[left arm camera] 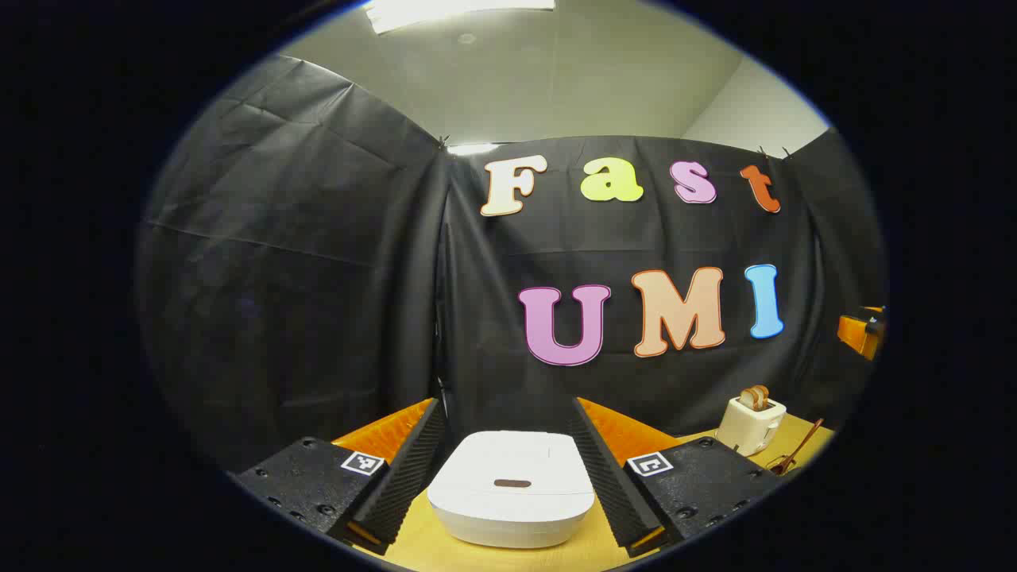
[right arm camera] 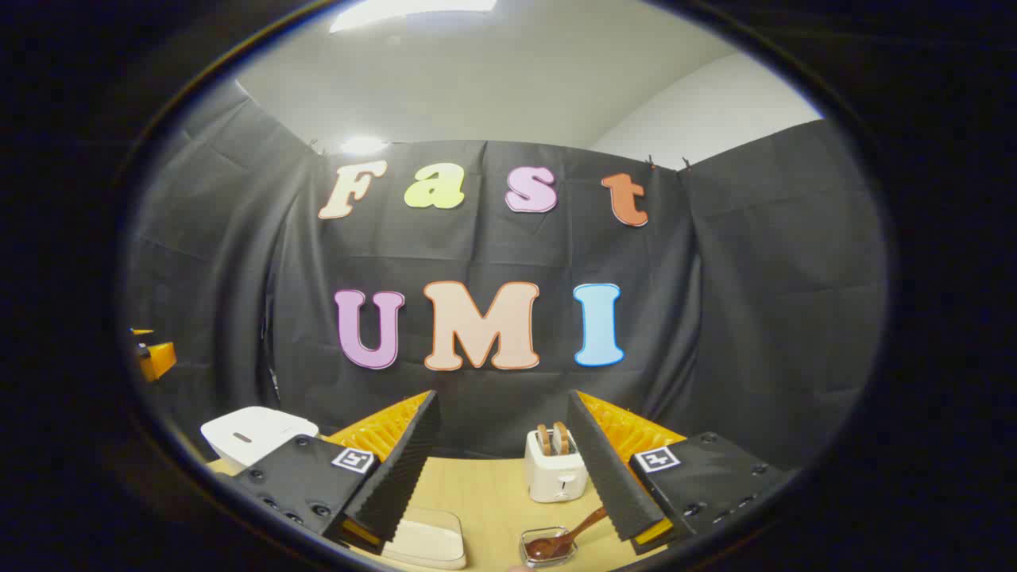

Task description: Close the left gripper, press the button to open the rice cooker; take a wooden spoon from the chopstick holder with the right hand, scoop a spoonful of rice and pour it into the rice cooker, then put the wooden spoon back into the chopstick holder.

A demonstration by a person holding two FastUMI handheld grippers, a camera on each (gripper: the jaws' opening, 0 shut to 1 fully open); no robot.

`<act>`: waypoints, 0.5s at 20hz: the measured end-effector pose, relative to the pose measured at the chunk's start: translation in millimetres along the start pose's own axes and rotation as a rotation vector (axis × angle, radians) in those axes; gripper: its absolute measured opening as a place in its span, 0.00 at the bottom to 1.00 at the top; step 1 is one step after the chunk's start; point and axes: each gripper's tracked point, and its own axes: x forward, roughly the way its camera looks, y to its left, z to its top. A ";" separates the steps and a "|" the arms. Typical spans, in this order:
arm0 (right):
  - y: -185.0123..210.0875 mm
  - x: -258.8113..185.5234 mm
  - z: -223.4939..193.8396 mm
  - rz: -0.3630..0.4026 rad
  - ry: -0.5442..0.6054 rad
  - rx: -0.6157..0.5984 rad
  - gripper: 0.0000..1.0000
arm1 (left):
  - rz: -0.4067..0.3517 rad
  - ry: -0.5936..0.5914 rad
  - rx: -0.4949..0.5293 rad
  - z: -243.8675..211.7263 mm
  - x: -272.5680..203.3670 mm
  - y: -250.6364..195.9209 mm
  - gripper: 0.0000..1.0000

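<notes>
Booth setup: light wooden tabletop (right arm camera: 493,492) w/ black cloth wall (left arm camera: 318,278) hung on all sides, pale ceiling above and a bright ceiling light (left arm camera: 457,12) at the top edge. In the left gripper view the left gripper (left arm camera: 508,469) hangs over the table w/ fingers spread wide, nothing between them but air, and the white rice cooker (left arm camera: 512,496) sits right ahead in that gap, lid down, its dark button slot (left arm camera: 512,483) facing the cam. Off to the right there's a white toaster (left arm camera: 751,425) w/ bread slices poking out, and near it a wooden spoon (left arm camera: 798,453) by the table edge. In the right gripper view the right gripper (right arm camera: 504,477) is also released and holding nothing; toaster sits between its fingers farther back, spoon rests in a small clear container (right arm camera: 548,548) near the bottom, a white rectangular dish (right arm camera: 429,540) beside the left finger, rice cooker far left
</notes>
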 end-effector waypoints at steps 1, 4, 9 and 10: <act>-0.8 0.5 -1.1 -0.001 0.000 0.000 0.99 | 0.000 -0.001 0.003 0.3 0.6 -0.3 0.95; -0.3 4.8 -1.8 -0.002 0.001 -0.001 0.99 | -0.004 -0.001 0.009 0.9 0.8 -2.1 0.94; 0.8 8.3 -4.4 -0.003 0.006 -0.003 0.99 | -0.010 0.009 0.015 -0.4 11.1 -6.8 0.94; 0.8 8.6 -4.0 -0.002 0.007 -0.004 0.99 | -0.011 0.011 0.017 -2.2 11.1 -7.1 0.94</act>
